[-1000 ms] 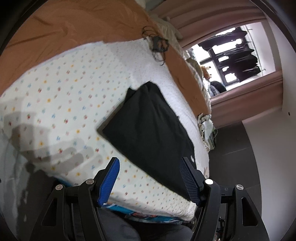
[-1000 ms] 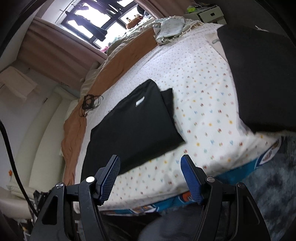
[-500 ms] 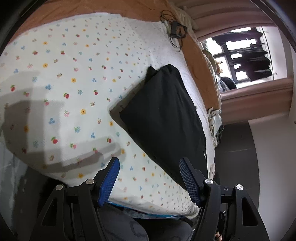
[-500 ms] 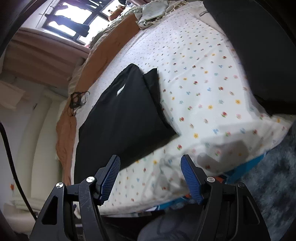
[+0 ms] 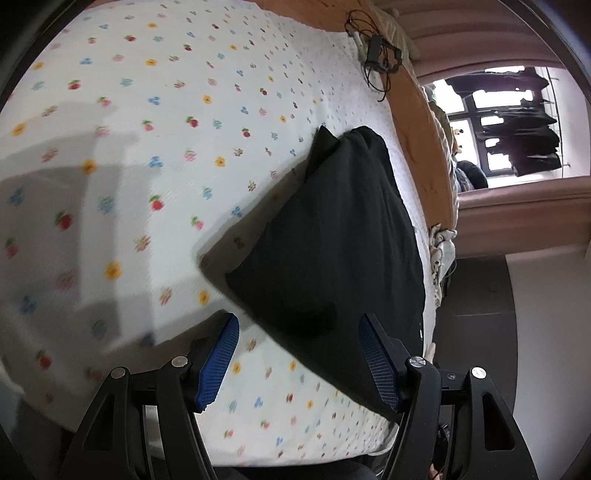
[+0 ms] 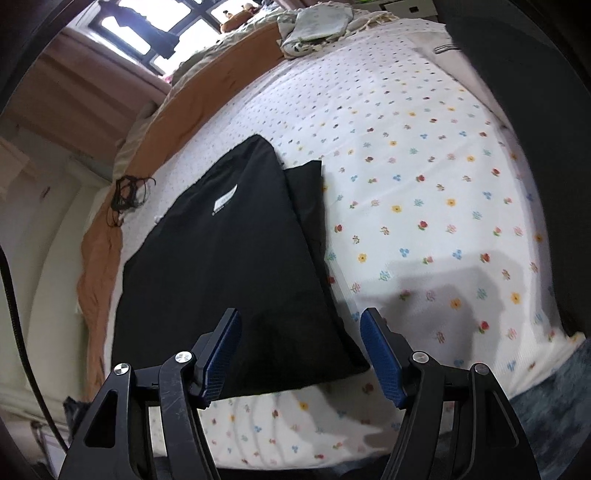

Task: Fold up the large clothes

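Observation:
A black garment [image 5: 332, 236] [image 6: 229, 266] lies partly folded on the flowered white sheet [image 5: 147, 147] [image 6: 424, 184] of a bed, a white label showing near its collar in the right wrist view. My left gripper [image 5: 298, 341] hovers open just above the garment's near left corner, nothing between its blue pads. My right gripper [image 6: 301, 338] hangs over the garment's near right corner; its jaws are closing, with the cloth below them and not pinched.
An orange blanket [image 5: 417, 122] [image 6: 103, 258] runs along the far side, with a tangled black cable [image 5: 376, 62] [image 6: 125, 195] on it. Crumpled pale laundry [image 6: 314, 29] lies at the bed's far end. A dark shape [image 6: 524, 74] fills the right edge. A window [image 5: 509, 122] with hanging clothes is beyond.
Both grippers have dropped closer to the bed and the garment's near corners. The right gripper's jaws stand slightly narrower than before.

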A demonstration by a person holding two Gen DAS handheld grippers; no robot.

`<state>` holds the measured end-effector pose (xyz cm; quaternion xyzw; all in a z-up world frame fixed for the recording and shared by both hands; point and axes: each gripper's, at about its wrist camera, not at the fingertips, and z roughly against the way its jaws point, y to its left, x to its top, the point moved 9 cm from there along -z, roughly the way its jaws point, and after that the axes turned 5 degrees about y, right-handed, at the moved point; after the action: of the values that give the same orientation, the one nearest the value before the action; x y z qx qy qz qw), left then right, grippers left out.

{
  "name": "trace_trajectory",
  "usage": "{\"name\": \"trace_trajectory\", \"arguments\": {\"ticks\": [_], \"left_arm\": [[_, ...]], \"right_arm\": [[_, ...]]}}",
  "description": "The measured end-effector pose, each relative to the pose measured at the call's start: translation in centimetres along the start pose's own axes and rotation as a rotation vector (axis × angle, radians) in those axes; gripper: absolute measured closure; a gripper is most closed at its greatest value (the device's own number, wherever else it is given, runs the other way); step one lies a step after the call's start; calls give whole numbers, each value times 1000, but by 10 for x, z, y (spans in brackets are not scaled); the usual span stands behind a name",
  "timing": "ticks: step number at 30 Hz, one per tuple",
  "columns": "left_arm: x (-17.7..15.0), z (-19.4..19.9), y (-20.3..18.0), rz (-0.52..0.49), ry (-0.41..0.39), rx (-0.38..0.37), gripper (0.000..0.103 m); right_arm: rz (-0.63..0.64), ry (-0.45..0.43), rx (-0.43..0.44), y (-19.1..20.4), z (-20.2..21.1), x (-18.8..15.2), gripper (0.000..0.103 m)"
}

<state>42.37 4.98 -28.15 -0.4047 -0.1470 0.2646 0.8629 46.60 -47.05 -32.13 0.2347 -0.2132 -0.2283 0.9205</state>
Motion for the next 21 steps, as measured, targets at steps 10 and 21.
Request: {"name": "trace_trajectory", "arguments": {"ticks": [10, 21], "left_arm": [[19, -13, -4, 6, -33, -4, 38], [25, -10, -1, 27, -83, -64, 90]], "right_arm": [[54, 60, 27, -21, -3, -18, 101], [50, 63, -18, -22, -9, -24, 101]]}}
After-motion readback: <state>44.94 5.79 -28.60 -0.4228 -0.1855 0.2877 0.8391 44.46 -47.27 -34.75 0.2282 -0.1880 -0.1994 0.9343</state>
